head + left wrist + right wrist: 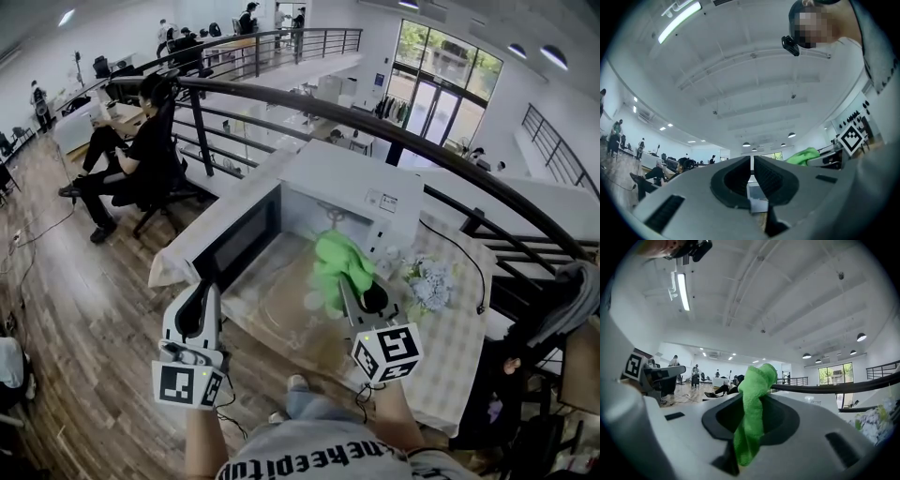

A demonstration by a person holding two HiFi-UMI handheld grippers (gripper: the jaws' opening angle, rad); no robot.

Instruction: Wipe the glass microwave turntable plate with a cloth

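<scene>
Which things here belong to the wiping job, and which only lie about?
For the job: green cloth, shut in the right claw; glass turntable plate, faint on the table.
Lying about: open microwave; flower bunch; black cable; left claw, shut and empty.

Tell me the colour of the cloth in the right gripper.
Bright green cloth, clearest in the right gripper view.

microwave [347, 187]: rear centre of bench [441, 366]; door [239, 246] swung out to the left
plate [281, 323]: on bench, before microwave opening
cloth [339, 262]: in right gripper [351, 289], above plate's right part
left gripper [208, 292]: at bench's left edge, left of plate
flowers [429, 281]: on bench, right of microwave
railing [375, 122]: behind bench
</scene>
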